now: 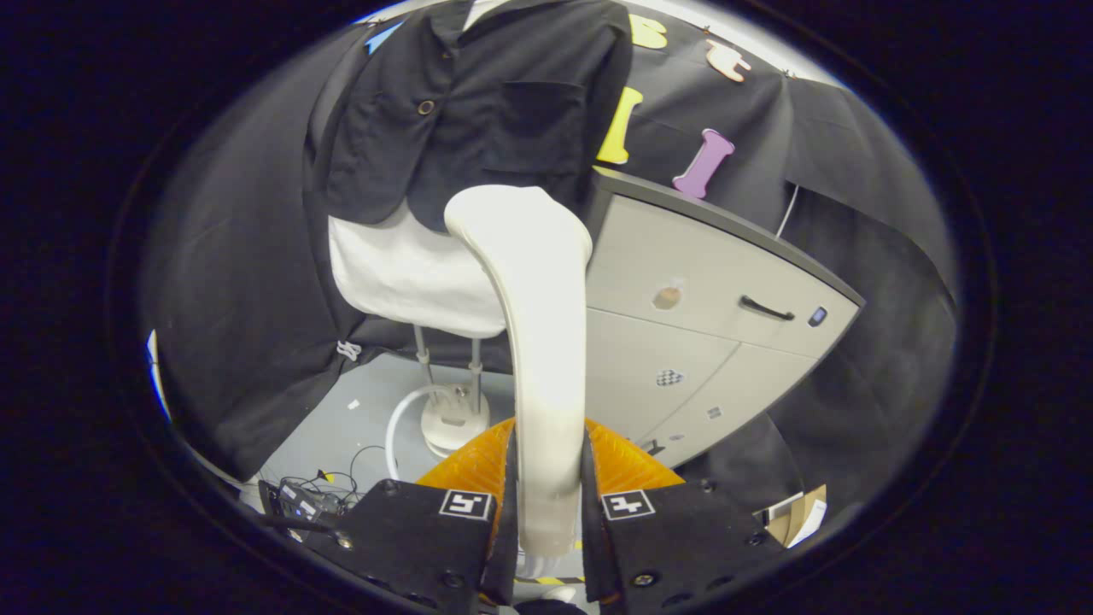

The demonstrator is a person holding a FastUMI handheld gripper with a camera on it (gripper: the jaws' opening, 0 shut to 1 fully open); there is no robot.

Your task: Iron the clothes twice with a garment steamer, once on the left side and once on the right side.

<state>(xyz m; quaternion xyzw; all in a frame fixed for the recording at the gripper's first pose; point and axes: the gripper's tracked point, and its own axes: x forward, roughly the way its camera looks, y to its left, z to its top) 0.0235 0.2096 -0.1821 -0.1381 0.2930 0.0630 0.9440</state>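
Holding the steamer head (538, 342) upright, our tongs (549, 504) pinch its handle from both sides, w/ the wide nozzle end up top, just below the black jacket (478, 111). That jacket hangs on a pale torso form (410, 273) beyond the tongs, the form on a thin stand w/ a round base (452, 423) on the grey floor (359, 427); a white hose (401, 418) curls by that base. To the right of the form sits a grey cabinet (709, 316) w/ a dark handle.

Progress, as we judge it: steamer is picked up and aimed at the garment, but the nozzle looks short of the fabric (hard to say if it touches, since it overlaps the jacket hem). Can't tell from here whether any pass is done. We'd treat both the left and right strokes as still to do, approx. at the start.
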